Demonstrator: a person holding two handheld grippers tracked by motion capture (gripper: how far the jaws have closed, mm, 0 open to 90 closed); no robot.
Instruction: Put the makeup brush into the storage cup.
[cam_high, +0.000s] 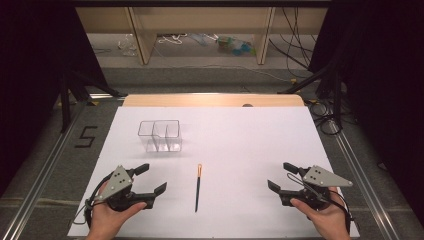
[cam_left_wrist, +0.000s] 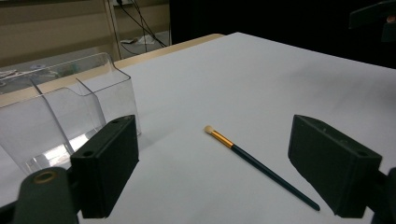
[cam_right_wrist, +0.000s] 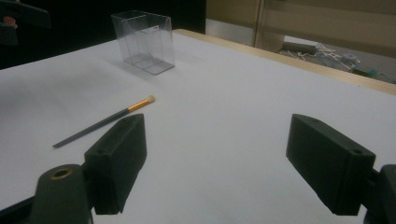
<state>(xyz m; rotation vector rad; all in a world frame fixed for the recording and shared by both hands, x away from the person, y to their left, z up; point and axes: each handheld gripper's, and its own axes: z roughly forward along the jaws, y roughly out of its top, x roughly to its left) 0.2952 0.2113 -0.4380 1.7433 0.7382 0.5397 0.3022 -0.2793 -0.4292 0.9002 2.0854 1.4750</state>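
Makeup brush (cam_high: 198, 187) is lying flat on the white table sheet, midway between the two hands. Slim dark teal handle, gold ferrule, small pale bristle tip. Tip is pointing away from the person, toward the clear divided organizer (cam_high: 160, 135), which is standing upright and well apart from it.
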